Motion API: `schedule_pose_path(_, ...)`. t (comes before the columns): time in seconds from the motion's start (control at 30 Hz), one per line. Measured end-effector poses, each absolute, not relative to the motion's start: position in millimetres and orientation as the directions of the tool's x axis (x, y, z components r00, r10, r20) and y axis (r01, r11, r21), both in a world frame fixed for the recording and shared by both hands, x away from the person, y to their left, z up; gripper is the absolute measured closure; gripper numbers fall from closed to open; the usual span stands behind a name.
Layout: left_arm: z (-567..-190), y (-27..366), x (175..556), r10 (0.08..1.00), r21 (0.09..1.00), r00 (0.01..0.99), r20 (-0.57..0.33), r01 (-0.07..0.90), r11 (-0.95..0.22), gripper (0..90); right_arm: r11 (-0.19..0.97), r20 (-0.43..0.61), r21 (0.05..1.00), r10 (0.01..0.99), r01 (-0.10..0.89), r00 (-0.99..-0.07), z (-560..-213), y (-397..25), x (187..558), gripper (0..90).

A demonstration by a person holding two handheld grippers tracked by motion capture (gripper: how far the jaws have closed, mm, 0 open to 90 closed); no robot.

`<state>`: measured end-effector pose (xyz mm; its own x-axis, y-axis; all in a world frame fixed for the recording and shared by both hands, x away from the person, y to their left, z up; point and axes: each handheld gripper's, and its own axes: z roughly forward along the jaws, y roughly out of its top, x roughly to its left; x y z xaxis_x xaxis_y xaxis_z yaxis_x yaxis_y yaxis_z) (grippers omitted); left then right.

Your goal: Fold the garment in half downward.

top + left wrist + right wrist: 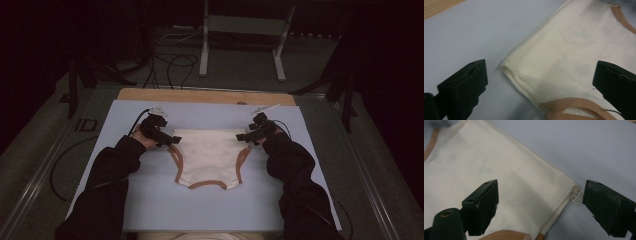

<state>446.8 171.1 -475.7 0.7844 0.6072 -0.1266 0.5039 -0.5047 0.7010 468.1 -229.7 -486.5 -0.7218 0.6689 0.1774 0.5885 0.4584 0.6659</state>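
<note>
A cream garment (209, 155) with tan trim lies flat on the pale blue mat (200, 205). My left gripper (170, 137) is at its far left corner, open. In the left gripper view that folded corner (509, 68) lies between the two spread jaws, untouched. My right gripper (245, 136) is at the far right corner, also open. In the right gripper view the corner with a small white label (577, 196) sits between the jaws. Tan trim (506, 235) shows near the bottom.
The mat lies on a wooden table (200, 95). Beyond it are a metal stand (242, 30) and loose cables (170, 65) on the floor. A person's dark sleeves (110, 175) come in from the bottom.
</note>
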Motion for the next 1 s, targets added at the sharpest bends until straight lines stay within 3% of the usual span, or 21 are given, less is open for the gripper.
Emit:
schedule_pose_path(0.33, -453, 172, 424, 0.557, 0.726, 0.825, -0.096, 0.441, -0.527, 0.1, 0.453, 0.168, 0.695, 0.653, 0.558, -0.739, -470, -221, 457, 13.2)
schedule_pose_path(1.0, -432, 168, 369, 0.475, 0.76, 0.88, -0.034, 0.331, -0.56, 0.2, 0.512, 0.136, 0.728, 0.544, 0.456, -0.828, -453, -165, 456, 11.6)
